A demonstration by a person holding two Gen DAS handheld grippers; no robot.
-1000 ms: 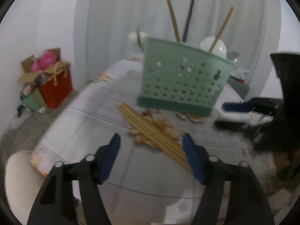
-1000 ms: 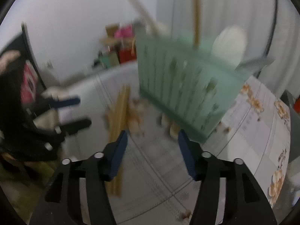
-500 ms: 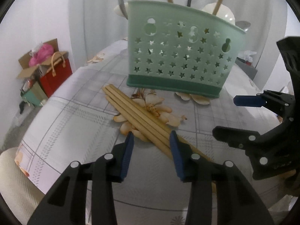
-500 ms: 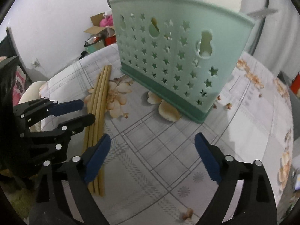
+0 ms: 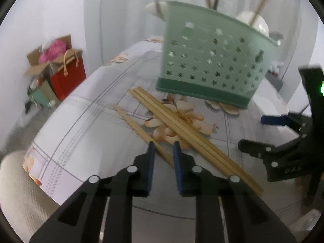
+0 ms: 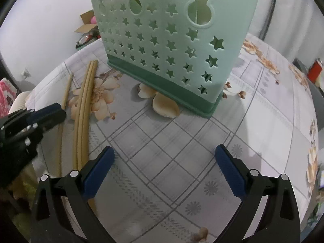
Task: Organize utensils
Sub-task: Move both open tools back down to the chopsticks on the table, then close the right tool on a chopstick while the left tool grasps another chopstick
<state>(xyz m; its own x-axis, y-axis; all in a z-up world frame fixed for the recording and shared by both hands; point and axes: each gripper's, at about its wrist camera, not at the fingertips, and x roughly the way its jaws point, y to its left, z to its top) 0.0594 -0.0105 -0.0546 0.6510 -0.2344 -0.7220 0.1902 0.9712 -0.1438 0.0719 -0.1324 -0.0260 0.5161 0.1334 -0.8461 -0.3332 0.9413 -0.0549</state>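
One chopstick (image 5: 139, 130) now lies apart from the bundle (image 5: 188, 131), between the closing left tongs (image 5: 163, 148); grip unconfirmed. Right tongs (image 6: 165, 158) have spread wide, empty, before the caddy (image 6: 172, 40).

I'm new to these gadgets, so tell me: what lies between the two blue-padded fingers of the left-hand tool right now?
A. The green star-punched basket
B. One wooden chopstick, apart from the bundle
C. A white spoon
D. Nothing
B: the left gripper fingers have been closing around the single wooden chopstick, beside the other chopsticks.
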